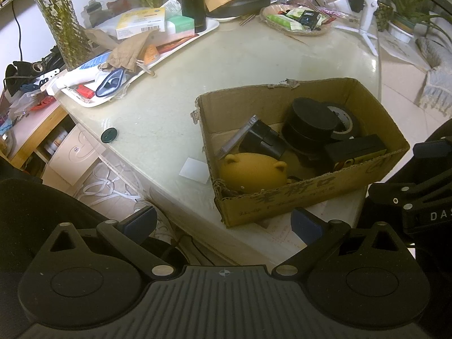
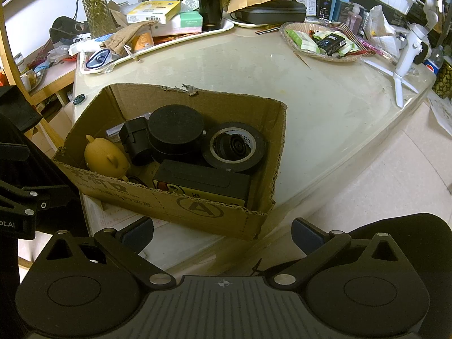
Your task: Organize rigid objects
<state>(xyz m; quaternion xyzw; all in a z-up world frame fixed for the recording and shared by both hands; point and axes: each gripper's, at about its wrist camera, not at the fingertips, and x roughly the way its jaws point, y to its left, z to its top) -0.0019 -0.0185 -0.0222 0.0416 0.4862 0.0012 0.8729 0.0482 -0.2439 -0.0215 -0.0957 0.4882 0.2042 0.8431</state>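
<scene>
Left gripper (image 1: pixel 223 224): fingers apart, empty | right gripper (image 2: pixel 223 233): fingers apart, empty | cardboard box (image 2: pixel 180 207) just ahead of both, holding tape roll (image 2: pixel 234 148), yellow pig toy (image 2: pixel 106 155), black items | we'd descend vertically inside the walls | table edge (image 2: pixel 347 166) near our right; bare tabletop beyond.

Setting: lived-in home room
Tabletop (image 2: pixel 325 113): pale, glossy, cluttered
Evidence: glass vases of greenery (image 1: pixel 60 19); white tray (image 1: pixel 210 26) of medicine boxes; snack basket (image 2: pixel 319 41); tiled floor (image 2: pixel 381 175); phone gimbal on tripod (image 2: pixel 409 56)
</scene>
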